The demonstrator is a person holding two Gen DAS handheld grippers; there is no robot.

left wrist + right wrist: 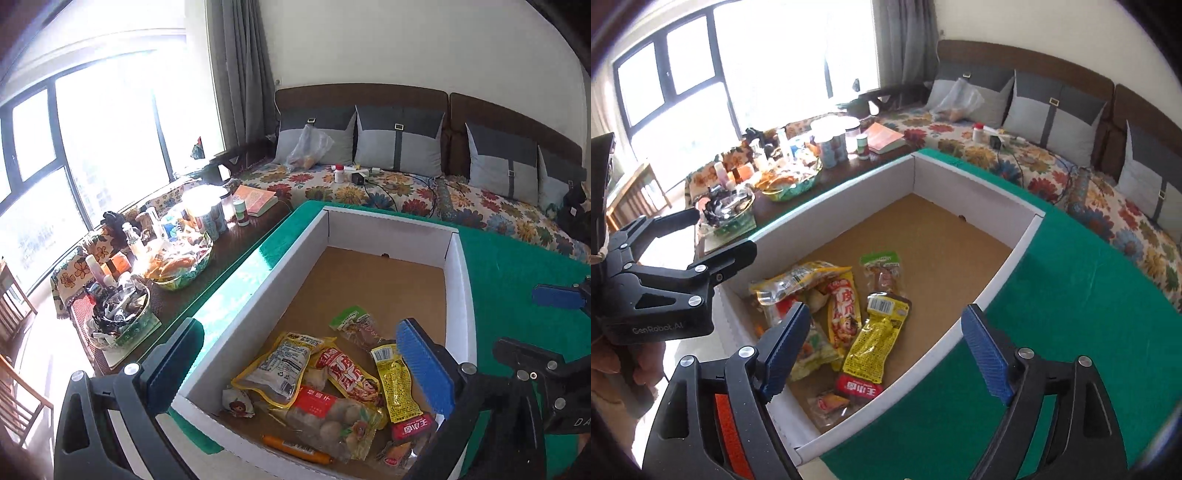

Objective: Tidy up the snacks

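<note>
Where legible, black gripper [701, 240] reads GenRobot.AI

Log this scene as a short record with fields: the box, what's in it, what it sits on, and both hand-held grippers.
container: white box, open top, brown floor
contents: snack packets piled at its near end, among them a yellow packet, a green-topped packet and an orange sausage
far end of box: bare
surface: green cloth
left hand-held gripper: open, holds nothing
right hand-held gripper: open, holds nothing
background: floral sofa
</note>
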